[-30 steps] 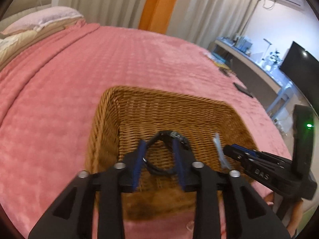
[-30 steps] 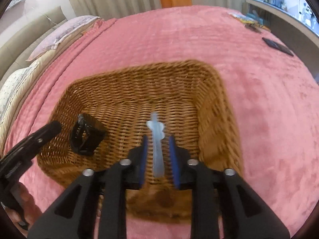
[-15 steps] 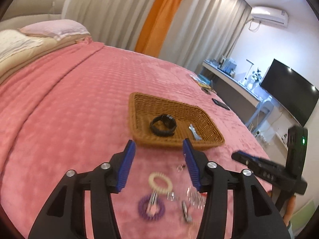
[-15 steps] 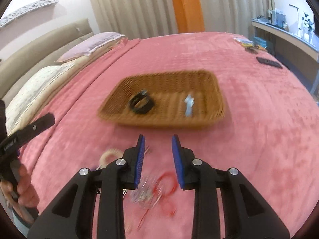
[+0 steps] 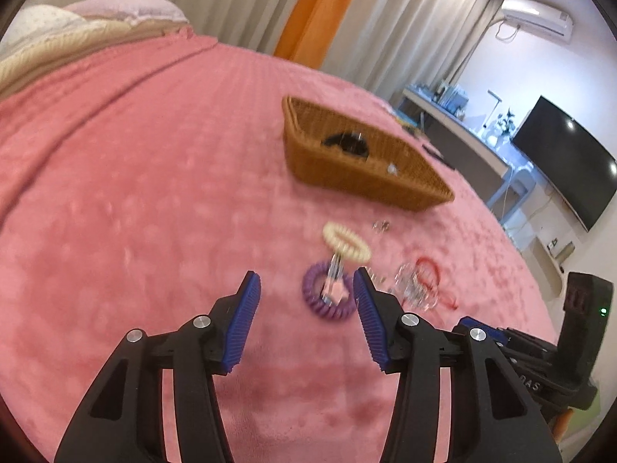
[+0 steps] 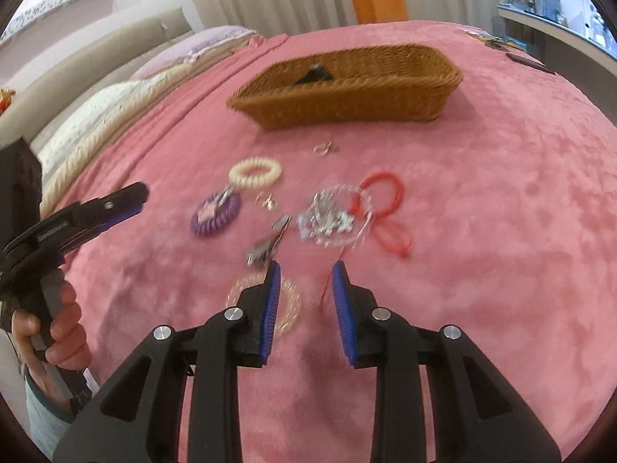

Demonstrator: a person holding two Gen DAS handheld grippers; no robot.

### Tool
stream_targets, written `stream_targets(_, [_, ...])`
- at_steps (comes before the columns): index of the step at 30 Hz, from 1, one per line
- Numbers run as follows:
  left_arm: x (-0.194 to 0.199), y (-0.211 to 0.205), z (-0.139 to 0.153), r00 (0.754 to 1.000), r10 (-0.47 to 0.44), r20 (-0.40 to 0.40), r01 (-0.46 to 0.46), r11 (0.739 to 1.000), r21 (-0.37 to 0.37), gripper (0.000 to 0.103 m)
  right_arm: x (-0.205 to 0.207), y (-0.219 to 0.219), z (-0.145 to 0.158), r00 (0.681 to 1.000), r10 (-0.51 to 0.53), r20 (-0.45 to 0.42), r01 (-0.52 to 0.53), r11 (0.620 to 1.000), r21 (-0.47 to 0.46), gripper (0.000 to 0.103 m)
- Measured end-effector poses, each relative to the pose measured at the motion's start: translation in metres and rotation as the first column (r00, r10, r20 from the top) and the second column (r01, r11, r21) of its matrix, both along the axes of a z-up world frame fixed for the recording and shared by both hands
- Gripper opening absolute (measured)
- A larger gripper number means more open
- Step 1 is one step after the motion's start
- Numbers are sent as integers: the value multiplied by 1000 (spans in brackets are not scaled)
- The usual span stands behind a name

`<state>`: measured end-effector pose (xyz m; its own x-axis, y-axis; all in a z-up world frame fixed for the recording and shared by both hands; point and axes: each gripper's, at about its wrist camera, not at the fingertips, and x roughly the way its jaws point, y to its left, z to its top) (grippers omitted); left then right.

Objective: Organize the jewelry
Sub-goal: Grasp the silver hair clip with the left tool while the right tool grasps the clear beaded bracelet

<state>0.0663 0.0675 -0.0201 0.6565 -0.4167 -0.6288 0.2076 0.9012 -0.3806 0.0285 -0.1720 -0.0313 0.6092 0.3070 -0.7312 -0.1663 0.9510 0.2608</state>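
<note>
A wicker basket (image 5: 370, 177) (image 6: 347, 88) sits on the pink bed and holds a black watch (image 5: 347, 142) (image 6: 314, 75). Loose jewelry lies in front of it: a cream coil ring (image 5: 347, 241) (image 6: 254, 171), a purple coil ring (image 5: 327, 293) (image 6: 216, 216), a red cord bracelet (image 6: 381, 204), a silver chain heap (image 6: 331, 220), a metal clip (image 6: 270, 247) and a clear bangle (image 6: 266, 301). My left gripper (image 5: 306, 289) is open and empty, just short of the purple ring. My right gripper (image 6: 306, 270) is open and empty, just short of the silver heap.
The pink blanket (image 5: 135, 193) covers the whole bed. Pillows (image 6: 115, 108) lie at the headboard. A desk and a TV (image 5: 567, 162) stand beyond the bed's far side. Small dark items (image 6: 528, 61) lie near the bed's far edge.
Both grippers let go of the watch and the pale clip in the basket, opened, pulled back and came down toward the loose jewelry in front of it.
</note>
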Motion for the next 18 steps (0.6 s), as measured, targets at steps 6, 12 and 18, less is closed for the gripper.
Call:
stream_targets(6, [3,-11,-13,999,-35,-12,36,999,27,48,-1,16,-13,1000,24,-12,-24,998,-51,25])
stream_targets(12, [6,-33,-14,996,-92,-2,92,993,73,40,0,22,-16,1000,31,-3,-31,995,-92,25])
stream_targets(18, [20,-55,-21,993,-115,-21,117,982,145,37,1,28,-18,999,32,9,-30,991,-133,15])
